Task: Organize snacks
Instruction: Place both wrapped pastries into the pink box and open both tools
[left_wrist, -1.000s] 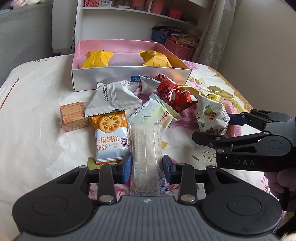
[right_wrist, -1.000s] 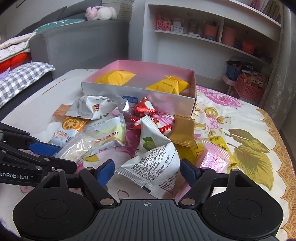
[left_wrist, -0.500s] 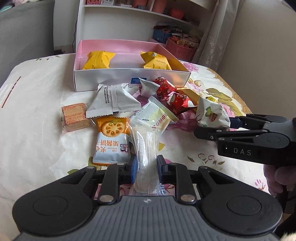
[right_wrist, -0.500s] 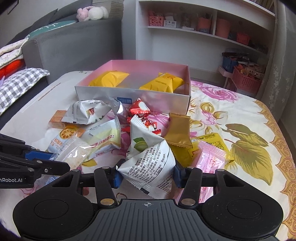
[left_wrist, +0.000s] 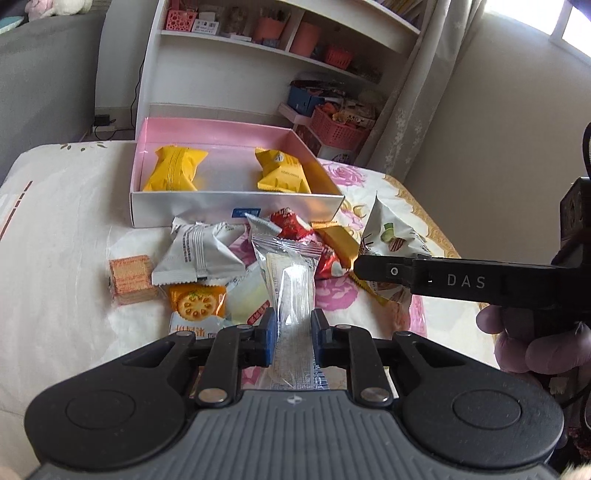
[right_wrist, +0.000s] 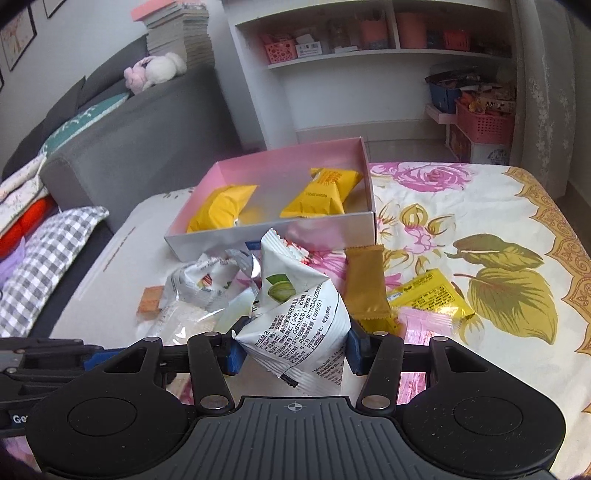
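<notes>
My left gripper (left_wrist: 293, 338) is shut on a long clear snack packet (left_wrist: 291, 291) and holds it above the table. My right gripper (right_wrist: 295, 349) is shut on a white nut pouch (right_wrist: 299, 314), also lifted; the pouch shows in the left wrist view (left_wrist: 388, 240) too. The pink-lined box (left_wrist: 236, 212) stands behind the snack pile, with two yellow packets (left_wrist: 173, 168) (left_wrist: 282, 175) inside. It also shows in the right wrist view (right_wrist: 273, 236).
Loose snacks lie on the floral cloth: a silver packet (left_wrist: 199, 254), an orange biscuit pack (left_wrist: 195, 306), a wafer block (left_wrist: 131, 278), red wrappers (left_wrist: 295, 225), a gold bar (right_wrist: 365, 284), a yellow packet (right_wrist: 428, 295). A white shelf (right_wrist: 369, 55) and grey sofa (right_wrist: 140, 147) stand behind.
Both grippers closed on their packets and lifted them off the table. The clear packet and the nut pouch now hang above the pile, nearer the box.
</notes>
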